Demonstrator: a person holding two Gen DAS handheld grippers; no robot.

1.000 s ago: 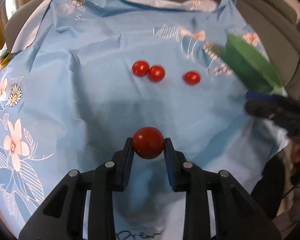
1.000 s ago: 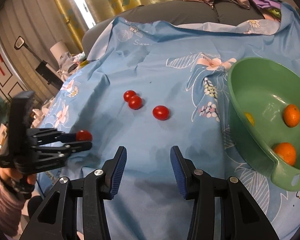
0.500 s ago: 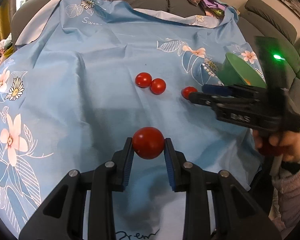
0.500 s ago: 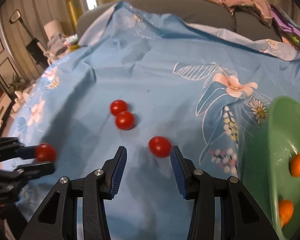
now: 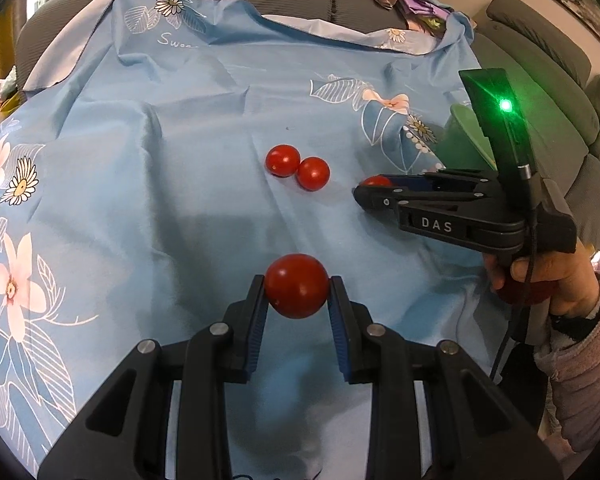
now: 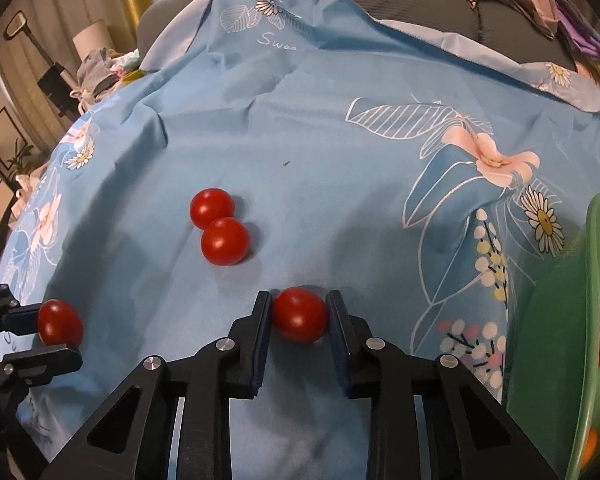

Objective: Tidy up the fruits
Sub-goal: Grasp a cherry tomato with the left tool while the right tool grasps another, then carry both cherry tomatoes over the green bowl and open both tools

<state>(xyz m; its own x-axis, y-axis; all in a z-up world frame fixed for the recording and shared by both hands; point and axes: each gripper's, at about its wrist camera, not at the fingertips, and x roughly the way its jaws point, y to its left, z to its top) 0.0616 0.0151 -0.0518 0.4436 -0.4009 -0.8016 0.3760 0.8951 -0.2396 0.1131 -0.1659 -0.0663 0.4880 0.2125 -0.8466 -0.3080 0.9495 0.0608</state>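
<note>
The left gripper point(image 5: 297, 296) was clamped on 1 tomato point(image 5: 296, 285) while the right gripper point(image 6: 299, 316), jaws apart, straddled another tomato point(image 6: 299, 314) on the cloth point(image 6: 320, 128), which could roll away if nudged off-centre.

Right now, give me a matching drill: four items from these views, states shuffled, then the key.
1. left gripper
2. right gripper
3. tomato pair
4. green bowl

A. holds orange fruits
B. jaws around a tomato lying on the cloth, not clearly closed
C. lifted, clamped on a tomato
D. touching each other on the cloth

Pairs: 1-C, 2-B, 3-D, 4-A
</note>
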